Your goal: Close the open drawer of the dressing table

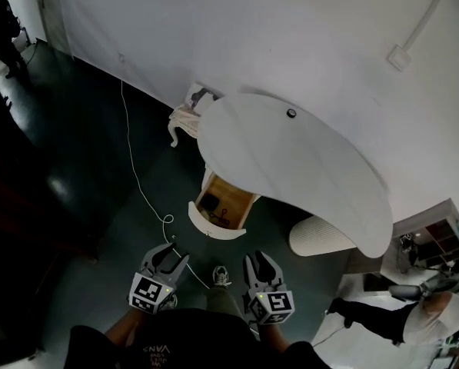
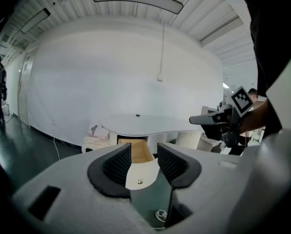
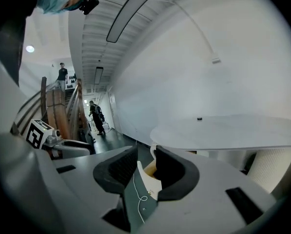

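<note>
the dressing table (image 1: 291,156) stands at the centre of the head view against the white wall (image 1: 237,29). its drawer (image 1: 223,206) is pulled out toward the lower left, with the wooden inside showing. the left gripper (image 1: 170,254) and right gripper (image 1: 260,261) hover at the bottom centre, well apart from the drawer, both with jaws apart and empty. a white cable (image 1: 134,171) trails across the dark floor (image 1: 83,152).
</note>
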Demonstrator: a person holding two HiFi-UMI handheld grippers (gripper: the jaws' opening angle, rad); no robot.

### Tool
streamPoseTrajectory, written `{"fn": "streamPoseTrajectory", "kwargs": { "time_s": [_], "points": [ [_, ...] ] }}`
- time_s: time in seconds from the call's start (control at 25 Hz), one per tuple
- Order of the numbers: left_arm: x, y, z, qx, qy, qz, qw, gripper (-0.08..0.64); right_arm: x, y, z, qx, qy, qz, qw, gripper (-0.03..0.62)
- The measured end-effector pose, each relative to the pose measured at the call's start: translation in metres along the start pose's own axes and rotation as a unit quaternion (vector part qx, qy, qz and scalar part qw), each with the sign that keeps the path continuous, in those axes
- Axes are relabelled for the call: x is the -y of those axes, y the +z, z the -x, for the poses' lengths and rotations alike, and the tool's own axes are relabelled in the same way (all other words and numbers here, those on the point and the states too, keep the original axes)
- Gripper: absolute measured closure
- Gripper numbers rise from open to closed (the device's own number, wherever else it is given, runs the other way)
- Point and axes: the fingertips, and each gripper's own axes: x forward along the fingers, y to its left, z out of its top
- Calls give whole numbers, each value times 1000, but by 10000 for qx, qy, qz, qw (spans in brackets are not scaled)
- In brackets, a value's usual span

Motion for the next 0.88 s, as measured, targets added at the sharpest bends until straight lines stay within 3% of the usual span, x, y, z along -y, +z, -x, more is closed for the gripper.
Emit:
{"fn": "streamPoseTrajectory", "kwargs": {
  "time_s": [0.2, 0.56, 0.88],
  "points": [
    [-9, -17, -33, -191, 224, 156, 9994, 397, 20, -8, -31, -399, 280, 39, 9988, 471],
    [-27, -51, -76, -457, 593, 80, 9972, 397, 29, -15, -70, -823, 886, 408, 9918, 471],
    [-32, -86, -97, -584, 915, 391, 9933, 397, 28, -30, -86, -1092, 1343, 595, 9831, 471]
  ]
}}
